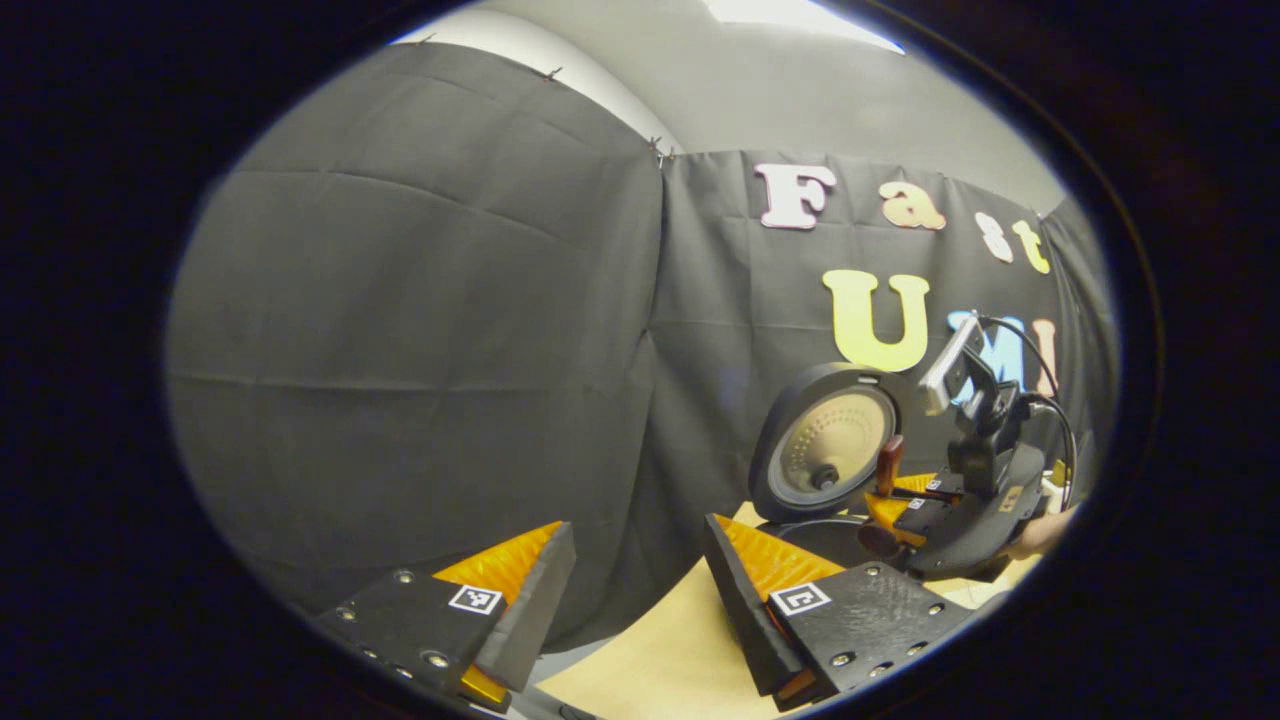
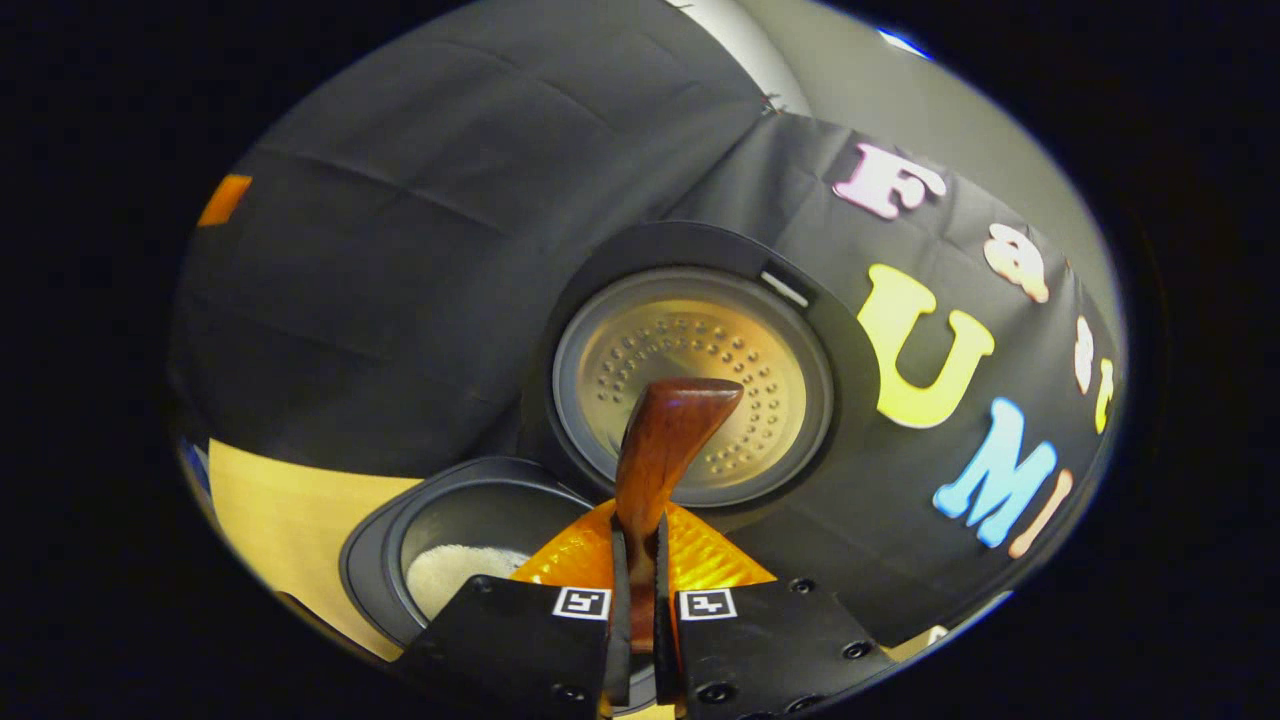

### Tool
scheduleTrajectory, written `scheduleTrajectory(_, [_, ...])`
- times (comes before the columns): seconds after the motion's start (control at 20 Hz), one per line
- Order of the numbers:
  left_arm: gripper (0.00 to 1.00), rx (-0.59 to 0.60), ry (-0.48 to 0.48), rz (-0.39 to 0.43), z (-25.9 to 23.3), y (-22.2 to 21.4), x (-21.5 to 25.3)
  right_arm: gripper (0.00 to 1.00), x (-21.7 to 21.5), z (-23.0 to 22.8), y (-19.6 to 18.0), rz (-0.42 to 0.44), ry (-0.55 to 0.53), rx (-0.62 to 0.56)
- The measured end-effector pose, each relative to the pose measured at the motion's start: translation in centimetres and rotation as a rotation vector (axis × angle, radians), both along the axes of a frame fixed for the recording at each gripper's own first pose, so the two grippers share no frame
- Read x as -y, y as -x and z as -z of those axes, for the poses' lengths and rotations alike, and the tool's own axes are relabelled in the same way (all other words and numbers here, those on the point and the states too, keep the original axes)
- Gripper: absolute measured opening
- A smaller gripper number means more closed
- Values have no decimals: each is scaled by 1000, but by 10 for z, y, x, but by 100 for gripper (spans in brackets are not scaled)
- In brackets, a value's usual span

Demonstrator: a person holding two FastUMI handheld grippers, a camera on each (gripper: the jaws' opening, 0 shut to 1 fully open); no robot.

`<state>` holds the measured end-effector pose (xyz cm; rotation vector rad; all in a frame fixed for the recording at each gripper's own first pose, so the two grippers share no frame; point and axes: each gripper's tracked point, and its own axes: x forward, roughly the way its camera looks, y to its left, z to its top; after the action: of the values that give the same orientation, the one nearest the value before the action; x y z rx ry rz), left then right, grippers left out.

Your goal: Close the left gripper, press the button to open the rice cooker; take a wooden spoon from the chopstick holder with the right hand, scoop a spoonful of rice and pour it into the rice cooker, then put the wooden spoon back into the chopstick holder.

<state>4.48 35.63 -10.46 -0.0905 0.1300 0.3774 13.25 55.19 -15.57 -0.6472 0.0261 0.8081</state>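
The wooden spoon [image 2: 665, 440] is pinched handle-up in the right tongs [image 2: 640, 590] over the open rice cooker [image 2: 480, 520], apparently for pouring, while the left tongs [image 1: 635, 590] hang spread apart.

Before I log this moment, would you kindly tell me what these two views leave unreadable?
- Wooden spoon bowl: right gripper view, hidden below the right tongs shut on its handle.
- Rice cooker pot: right gripper view, the tongs cover most of it, so only part of the rice shows.
- Rice cooker front: left gripper view, hidden behind the right tongs.
- Left tongs: open.
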Motion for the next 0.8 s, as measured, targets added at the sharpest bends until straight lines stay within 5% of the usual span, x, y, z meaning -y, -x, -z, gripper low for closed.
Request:
scheduleTrajectory(0.2, [80, 3, -8, 8, -4, 0, 3, 11, -4, -3, 1, -40, 13, 39])
scheduleTrajectory(0.55, [80, 8, -27, 31, -22, 2, 15, 11, -5, -9, 14, 76, -366, -496])
scheduleTrajectory(0.8, [80, 14, -46, 75, -30, -28, 45, 11, 36, -54, -7, 153, -556, -579])
